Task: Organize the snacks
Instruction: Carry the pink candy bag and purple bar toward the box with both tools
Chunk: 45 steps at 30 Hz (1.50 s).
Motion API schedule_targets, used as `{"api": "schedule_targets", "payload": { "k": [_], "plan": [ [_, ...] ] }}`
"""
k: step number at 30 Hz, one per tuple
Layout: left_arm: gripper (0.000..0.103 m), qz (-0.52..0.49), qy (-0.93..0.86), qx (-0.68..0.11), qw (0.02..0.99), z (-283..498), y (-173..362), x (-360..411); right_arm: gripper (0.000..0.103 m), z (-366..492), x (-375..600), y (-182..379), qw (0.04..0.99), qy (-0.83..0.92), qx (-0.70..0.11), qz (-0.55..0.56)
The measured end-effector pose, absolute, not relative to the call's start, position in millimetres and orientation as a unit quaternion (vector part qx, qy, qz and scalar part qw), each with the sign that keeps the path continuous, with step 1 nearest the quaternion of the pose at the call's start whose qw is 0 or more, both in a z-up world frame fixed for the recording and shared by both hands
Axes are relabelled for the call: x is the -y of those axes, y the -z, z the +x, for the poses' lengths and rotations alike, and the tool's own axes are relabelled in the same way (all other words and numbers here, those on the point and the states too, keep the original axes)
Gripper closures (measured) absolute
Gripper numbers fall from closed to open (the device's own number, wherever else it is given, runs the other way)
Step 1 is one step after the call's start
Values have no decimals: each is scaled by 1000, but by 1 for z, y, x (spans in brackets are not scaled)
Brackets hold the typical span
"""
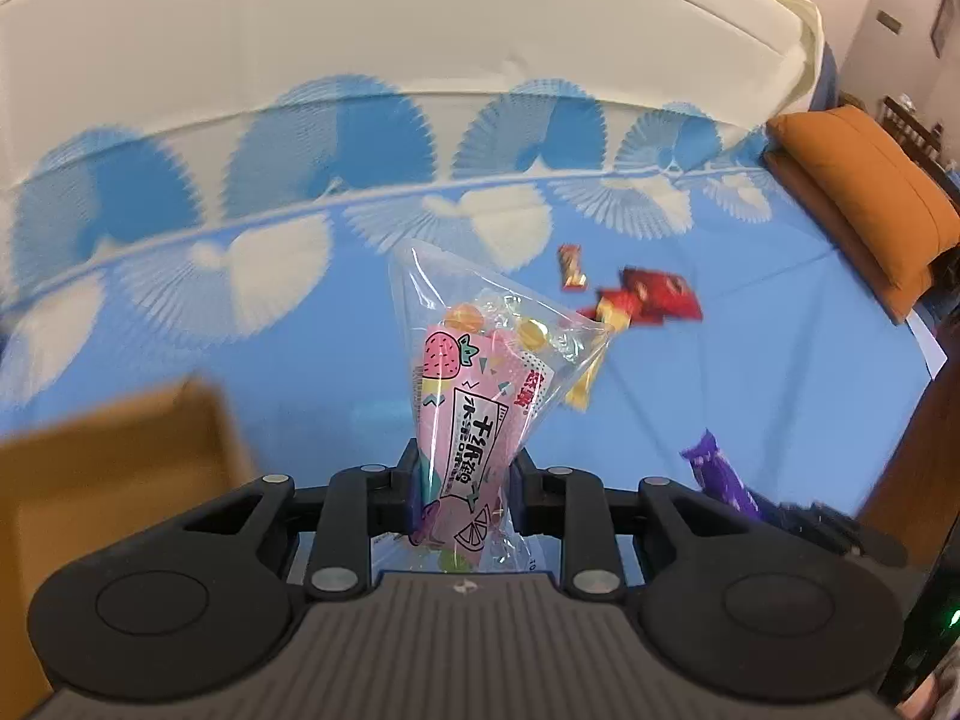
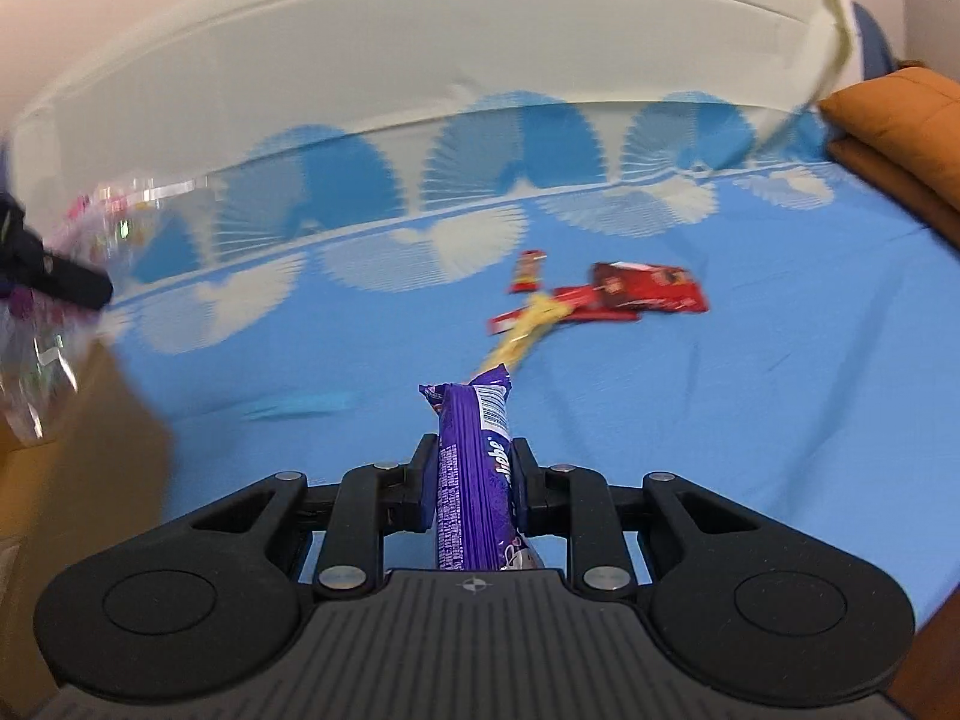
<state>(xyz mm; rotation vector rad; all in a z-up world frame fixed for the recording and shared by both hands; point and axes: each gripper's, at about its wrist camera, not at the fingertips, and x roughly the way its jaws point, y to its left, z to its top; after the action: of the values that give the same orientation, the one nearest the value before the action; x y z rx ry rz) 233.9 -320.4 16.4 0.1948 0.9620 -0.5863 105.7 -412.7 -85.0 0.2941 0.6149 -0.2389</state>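
My left gripper [image 1: 465,480] is shut on a clear candy bag [image 1: 480,372] with a pink strawberry label, held above the blue bed sheet [image 1: 750,396]. My right gripper [image 2: 474,474] is shut on a purple snack bar [image 2: 474,462], which also shows at the lower right of the left wrist view [image 1: 717,471]. Red snack packets [image 2: 648,294] [image 1: 657,294], a small red-and-gold packet [image 2: 528,270] [image 1: 570,267] and a yellow wrapper [image 2: 528,330] lie on the sheet ahead. The bag and left gripper show blurred at the right wrist view's left edge [image 2: 54,276].
A brown cardboard box [image 1: 114,468] stands at the left, also seen in the right wrist view [image 2: 72,468]. An orange pillow [image 1: 870,198] lies at the right edge of the bed. A cream headboard [image 1: 390,30] runs along the back.
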Motion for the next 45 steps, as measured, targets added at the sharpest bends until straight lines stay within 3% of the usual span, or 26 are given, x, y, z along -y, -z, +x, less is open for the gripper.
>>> {"api": "schedule_targets", "payload": {
  "k": [10,21,45],
  "plan": [
    [74,50,206,-473,855,109,-33,188,77,28,310,23,937,-20,-321,139],
    [73,4,146,-475,867,35,-21,77,77,-10,222,4,924,-91,-357,97],
    [73,-45,159,-448,879,13,-26,39,77,-30,179,-11,931,-91,-353,22]
  ]
}}
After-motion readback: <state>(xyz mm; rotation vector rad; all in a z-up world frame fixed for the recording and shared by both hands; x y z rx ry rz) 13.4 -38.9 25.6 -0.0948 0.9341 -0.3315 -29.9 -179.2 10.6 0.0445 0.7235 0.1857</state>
